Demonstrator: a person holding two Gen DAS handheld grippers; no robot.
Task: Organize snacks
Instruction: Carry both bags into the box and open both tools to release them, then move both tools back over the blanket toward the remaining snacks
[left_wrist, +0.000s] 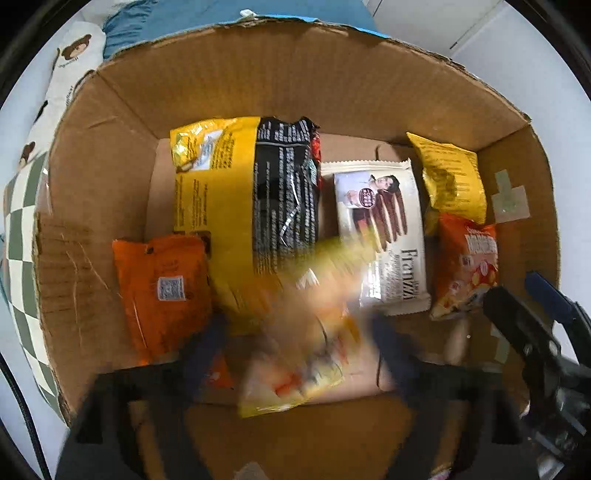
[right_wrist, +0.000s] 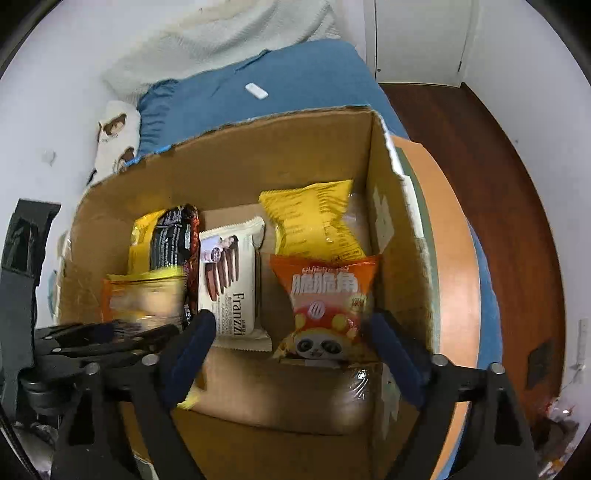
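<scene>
An open cardboard box (left_wrist: 258, 74) holds several snack packs. In the left wrist view my left gripper (left_wrist: 299, 354) is open over the box, and a blurred yellow-orange pack (left_wrist: 314, 332) lies between its spread fingers, apparently loose. Behind it lie a yellow-black bag (left_wrist: 251, 192), an orange pack (left_wrist: 162, 291), a white Franzzi pack (left_wrist: 384, 236), a yellow pack (left_wrist: 454, 177) and an orange panda pack (left_wrist: 465, 266). In the right wrist view my right gripper (right_wrist: 291, 354) is open and empty above the box's near edge, with the panda pack (right_wrist: 325, 295) and the Franzzi pack (right_wrist: 229, 280) ahead.
The box (right_wrist: 258, 147) stands on a round wooden table (right_wrist: 450, 258) beside a blue bedspread (right_wrist: 277, 92) and bear-print pillows (right_wrist: 118, 129). A white wall and cupboard door are behind. Dark wood floor (right_wrist: 480, 147) lies to the right.
</scene>
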